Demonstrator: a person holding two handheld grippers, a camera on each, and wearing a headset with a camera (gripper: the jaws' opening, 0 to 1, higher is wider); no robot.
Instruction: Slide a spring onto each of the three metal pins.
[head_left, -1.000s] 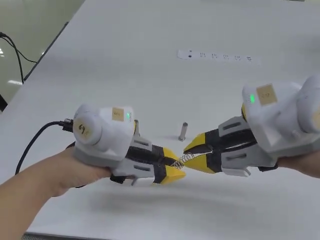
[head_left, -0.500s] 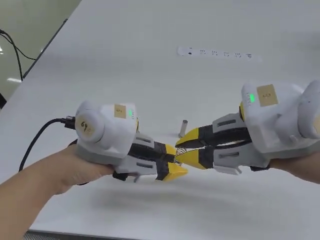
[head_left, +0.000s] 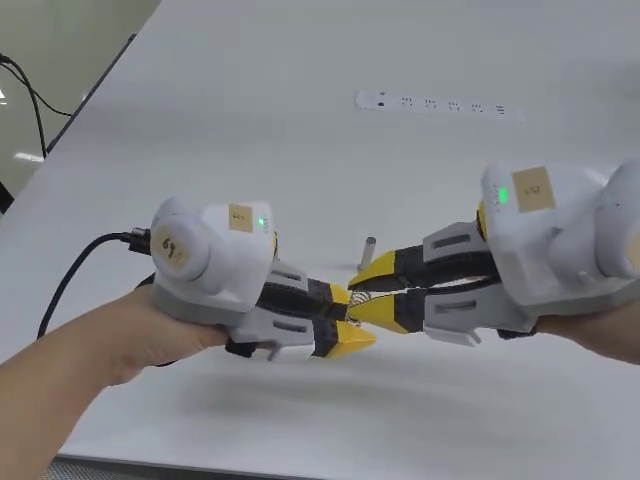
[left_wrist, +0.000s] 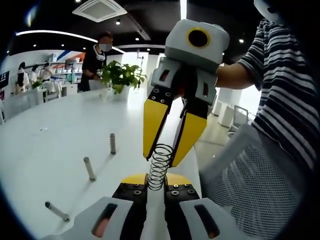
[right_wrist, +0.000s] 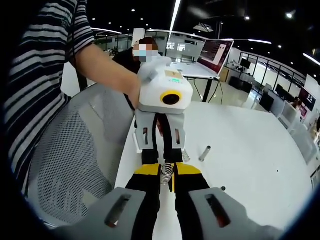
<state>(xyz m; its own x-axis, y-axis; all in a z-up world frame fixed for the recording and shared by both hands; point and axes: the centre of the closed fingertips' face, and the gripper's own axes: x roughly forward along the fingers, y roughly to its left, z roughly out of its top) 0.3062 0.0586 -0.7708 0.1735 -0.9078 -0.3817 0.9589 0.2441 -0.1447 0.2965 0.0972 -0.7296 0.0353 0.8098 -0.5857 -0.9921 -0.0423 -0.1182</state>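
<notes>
A small steel spring (head_left: 362, 296) hangs in the air between my two grippers. My left gripper (head_left: 347, 322) is shut on one end of the spring (left_wrist: 159, 167). My right gripper (head_left: 366, 292) faces it tip to tip, jaws slightly apart around the spring's (right_wrist: 166, 174) free end. In the left gripper view the right gripper (left_wrist: 161, 160) straddles the top coil. One metal pin (head_left: 369, 248) stands on the white table just behind the tips. Three pins show in the left gripper view: a ribbed-looking one (left_wrist: 112, 143), a bare one (left_wrist: 89, 168) and a leaning one (left_wrist: 55, 211).
A white power strip (head_left: 440, 105) lies at the far side of the table (head_left: 250, 120). A black cable (head_left: 75, 275) runs from the left gripper toward the table's left edge. A mesh chair (right_wrist: 75, 160) stands beside the person.
The right gripper has moved left toward the left gripper. Its jaws now reach around the spring's free end, and the tips overlap.
</notes>
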